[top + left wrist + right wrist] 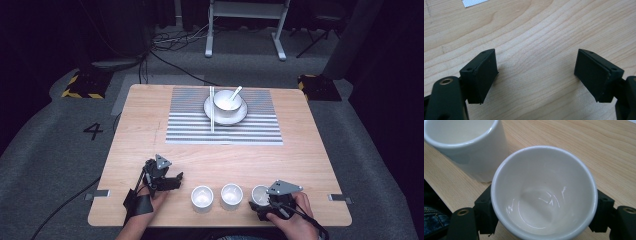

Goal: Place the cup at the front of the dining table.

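a wooden table [150, 125] carries a grey striped placemat [190, 120] at its far middle; on the mat sits a white plate [239, 117] with a white bowl [226, 103] on it, a white spoon [235, 92] leaning in the bowl with its handle toward the far right, and a pair of pale chopsticks [212, 109] lying straight along the plate's left edge; along the near edge stand three small white cups in a row: a left cup [202, 198], a middle cup [231, 195], and a right cup [260, 194]; the left gripper [172, 181] rests low over the table at the near left, just left of the left cup and apart from it, held by the person's left hand [150, 200]; in the left gripper view its black jaws are spread wide over bare wood with nothing between them, so it is released; a corner of the placemat shows at the top left of that view; the right gripper [260, 197] sits at the near right in the person's right hand [292, 220], its grey three-cornered plate above it; in the right gripper view its jaws press on either side of the right cup [544, 192], which is upright and empty, so the gripper grasps that cup; the middle cup [464, 142] stands just beside it at the upper left of that view, whether touching i cannot tell.
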Tool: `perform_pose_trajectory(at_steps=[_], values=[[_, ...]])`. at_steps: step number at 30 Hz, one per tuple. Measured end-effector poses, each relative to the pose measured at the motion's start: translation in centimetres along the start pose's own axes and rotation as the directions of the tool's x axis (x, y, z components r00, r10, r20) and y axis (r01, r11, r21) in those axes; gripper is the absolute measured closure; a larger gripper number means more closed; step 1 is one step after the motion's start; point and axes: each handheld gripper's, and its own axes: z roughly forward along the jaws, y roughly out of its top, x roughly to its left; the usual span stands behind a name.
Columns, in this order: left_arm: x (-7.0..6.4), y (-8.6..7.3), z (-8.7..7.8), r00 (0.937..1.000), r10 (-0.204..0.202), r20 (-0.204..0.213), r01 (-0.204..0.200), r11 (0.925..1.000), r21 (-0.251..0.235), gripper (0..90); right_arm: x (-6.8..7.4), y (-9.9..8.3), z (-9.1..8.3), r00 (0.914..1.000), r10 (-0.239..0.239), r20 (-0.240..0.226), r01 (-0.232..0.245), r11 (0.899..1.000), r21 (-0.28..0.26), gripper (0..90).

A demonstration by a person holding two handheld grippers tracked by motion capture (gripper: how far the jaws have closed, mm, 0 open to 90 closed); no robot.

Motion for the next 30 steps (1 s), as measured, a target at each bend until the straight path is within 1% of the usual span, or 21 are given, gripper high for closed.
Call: perform_pose_trajectory(at_steps=[6, 9, 11, 20, 23, 30], values=[[0.0, 0.0, 0.0, 1.0, 0.0, 0.0, 0.0, 1.0, 0.0, 18.9, -0.1, 0.2, -0.2, 0.9999, 0.012, -0.002, -0.012, 1.0, 0.011, 27.3], [0.0, 0.0, 0.0, 1.0, 0.0, 0.0, 0.0, 1.0, 0.0, 18.9, -0.2, 0.4, -0.4, 0.9998, 0.018, -0.001, -0.018, 1.0, 0.007, 27.3], [0.0, 0.0, 0.0, 1.0, -0.001, 0.0, 0.001, 1.0, 0.0, 18.9, -0.4, 0.7, -0.8, 0.9999, 0.015, 0.006, -0.015, 1.0, -0.005, 27.3], [0.0, 0.0, 0.0, 1.0, 0.0, 0.0, 0.0, 1.0, 0.0, 18.8, -1.2, 1.7, -1.8, 0.9989, 0.04, 0.026, -0.039, 0.999, -0.037, 27.3], [0.0, 0.0, 0.0, 1.0, -0.001, 0.0, 0.001, 1.0, 0.0, 18.9, -1.4, 2.1, -2.2, 0.9985, 0.049, 0.022, -0.048, 0.997, -0.052, 27.3], [0.0, 0.0, 0.0, 1.0, 0.0, 0.0, 0.0, 1.0, 0.0, 18.9, -1.9, 3.0, -2.9, 0.998, 0.05, 0.039, -0.047, 0.995, -0.086, 27.3]])
